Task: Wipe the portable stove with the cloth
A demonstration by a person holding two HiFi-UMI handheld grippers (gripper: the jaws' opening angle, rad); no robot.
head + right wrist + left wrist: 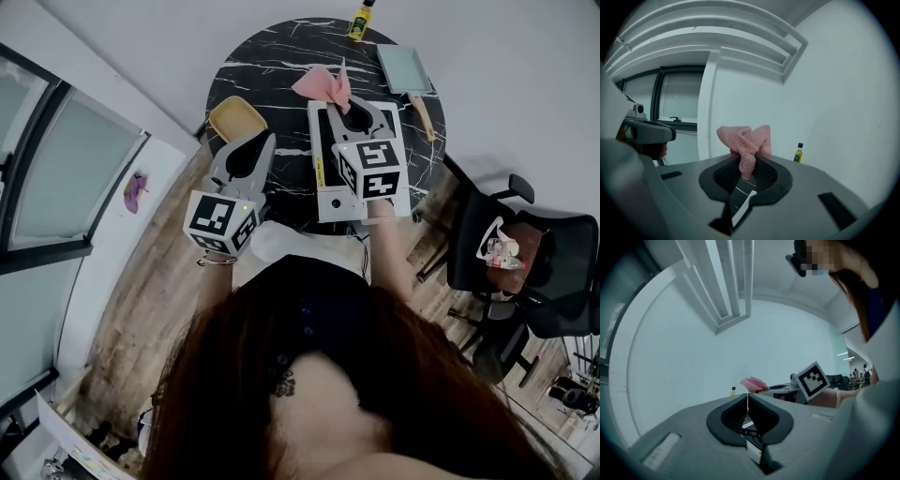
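Two grippers hang over the round table (272,47). The right gripper (345,99) pinches the one pink cloth (322,84) above the single portable stove (326,180) at 6 o'clock. The left gripper (266,140) has its jaws pressed together, empty. One yellow bottle (359,19) stands at 12 o'clock, with one yellow dish (236,118) at 9.

The pink knitted cloth (322,84) is bunched (folds sticking up), pinched in the right gripper (746,158) at the head view's upper centre. The white stove (330,199) lies flat just below, at centre.
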